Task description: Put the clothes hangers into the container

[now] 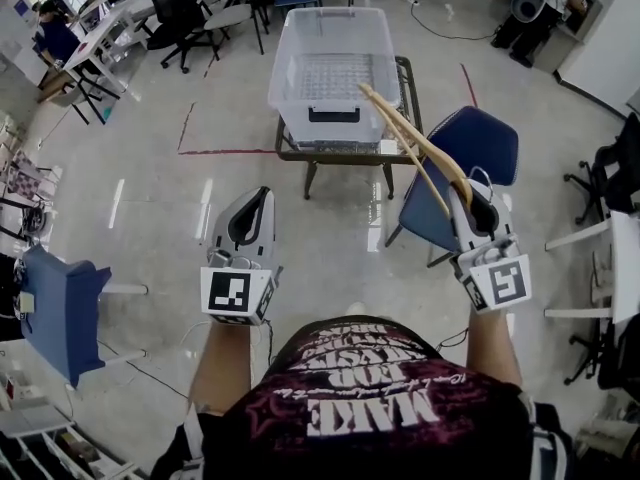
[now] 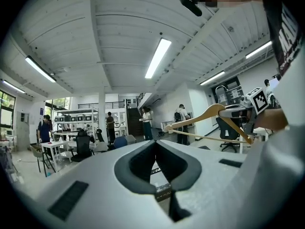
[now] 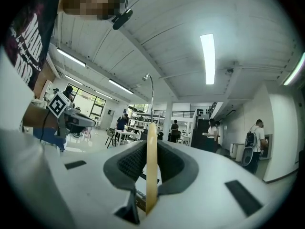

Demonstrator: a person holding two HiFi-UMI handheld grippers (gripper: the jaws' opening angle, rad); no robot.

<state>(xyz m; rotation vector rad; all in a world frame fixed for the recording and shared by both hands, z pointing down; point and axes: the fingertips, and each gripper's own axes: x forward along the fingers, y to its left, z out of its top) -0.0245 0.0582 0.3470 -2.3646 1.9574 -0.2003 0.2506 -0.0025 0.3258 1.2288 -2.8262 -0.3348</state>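
Note:
A clear plastic container (image 1: 330,43) stands on a small table (image 1: 403,68) ahead of me. My right gripper (image 1: 470,193) is shut on a wooden clothes hanger (image 1: 420,148), which slants up and left toward the container's near right corner. In the right gripper view the hanger (image 3: 151,166) stands edge-on between the jaws (image 3: 151,144), its metal hook (image 3: 151,92) rising above. My left gripper (image 1: 262,196) hangs level at the left, jaws shut with nothing in them (image 2: 155,146). From the left gripper view the hanger (image 2: 209,114) shows at the right.
A blue chair (image 1: 480,143) stands under my right gripper, next to the table. Another blue chair (image 1: 60,303) is at the far left. Black office chairs (image 1: 185,8) and desks stand behind the container. A red tape line (image 1: 225,151) marks the floor.

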